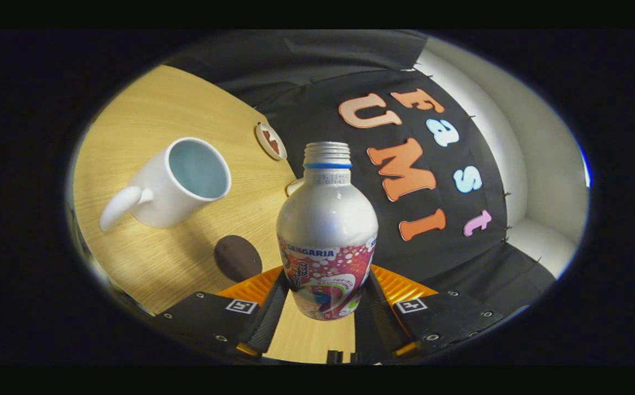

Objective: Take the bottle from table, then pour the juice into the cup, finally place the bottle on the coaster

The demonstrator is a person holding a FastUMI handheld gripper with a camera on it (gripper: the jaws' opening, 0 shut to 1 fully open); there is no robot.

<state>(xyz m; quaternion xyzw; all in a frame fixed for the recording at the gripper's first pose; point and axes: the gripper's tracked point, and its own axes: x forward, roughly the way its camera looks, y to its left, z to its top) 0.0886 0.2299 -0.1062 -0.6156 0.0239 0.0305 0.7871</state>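
Pale wood surface (147, 109), round edge, with black cloth booth wall (350, 60) behind and a light wall beyond that on the right. View is tilted, so the surface slopes away to the left.

Left to right:
- White cup (172, 184) on the surface, handle pointing toward the near left, mouth facing this way, pale blue inside. Can't tell whether there's liquid in it. Well apart from the bottle.
- Dark brown round coaster (237, 257) lying flat, between the cup and the gripper's left finger, just ahead of that finger. Bare on top.
- Small round disc (271, 141) with a red mark near the far edge of the surface, beyond the cup and bottle.
- Bottle (327, 233): silver metal body, printed pink/white label on the lower half, blue ring under the threaded neck, cap off. Sits upright along the fingers, base between them.
- Small pale object just behind the bottle's left shoulder, mostly hidden, can't identify it.

Gripper (324, 299): both fingers pressed against the bottle's lower sides, clamped on it.
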